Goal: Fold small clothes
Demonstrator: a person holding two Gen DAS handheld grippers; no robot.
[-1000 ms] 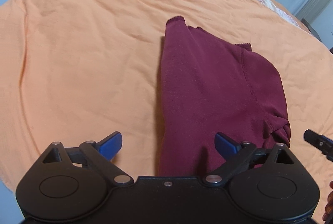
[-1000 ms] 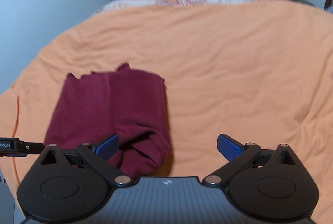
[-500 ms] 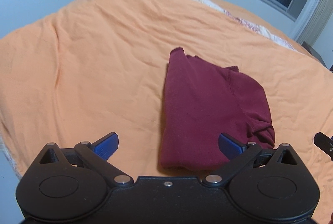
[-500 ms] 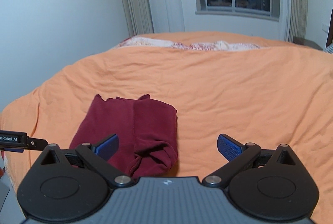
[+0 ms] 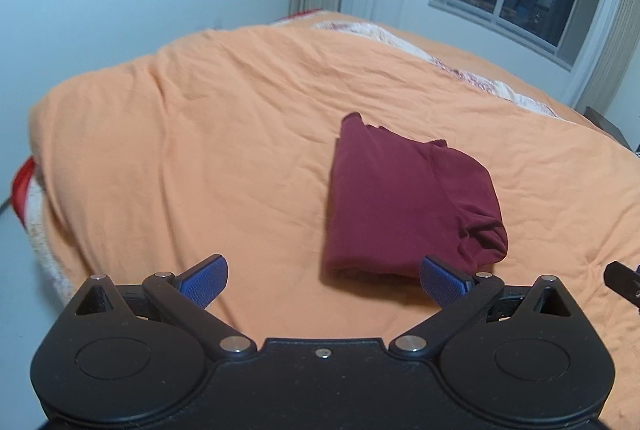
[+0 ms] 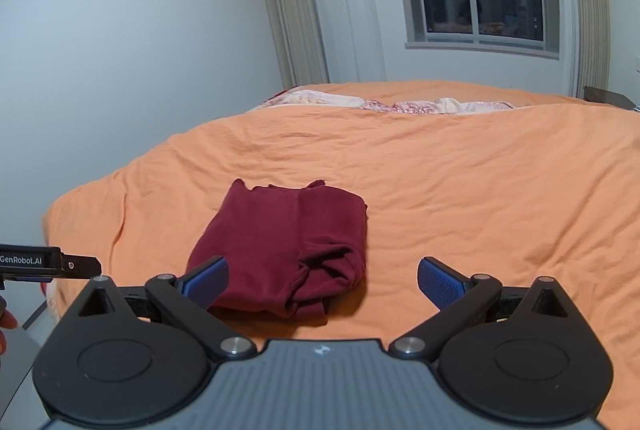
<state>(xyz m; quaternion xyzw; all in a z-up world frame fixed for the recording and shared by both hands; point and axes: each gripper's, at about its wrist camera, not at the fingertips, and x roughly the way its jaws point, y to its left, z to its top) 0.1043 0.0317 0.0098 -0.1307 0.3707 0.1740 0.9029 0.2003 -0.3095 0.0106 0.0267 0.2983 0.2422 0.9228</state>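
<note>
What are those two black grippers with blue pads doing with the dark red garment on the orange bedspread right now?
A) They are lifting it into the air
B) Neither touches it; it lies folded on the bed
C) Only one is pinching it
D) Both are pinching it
B: the dark red garment lies folded flat on the orange bedspread, while the left gripper and right gripper are both open, holding nothing.

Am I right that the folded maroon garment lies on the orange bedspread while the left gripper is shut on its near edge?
Not quite: the left gripper is open and holds nothing, as the left wrist view shows. The maroon garment does lie folded on the orange bedspread.
</note>
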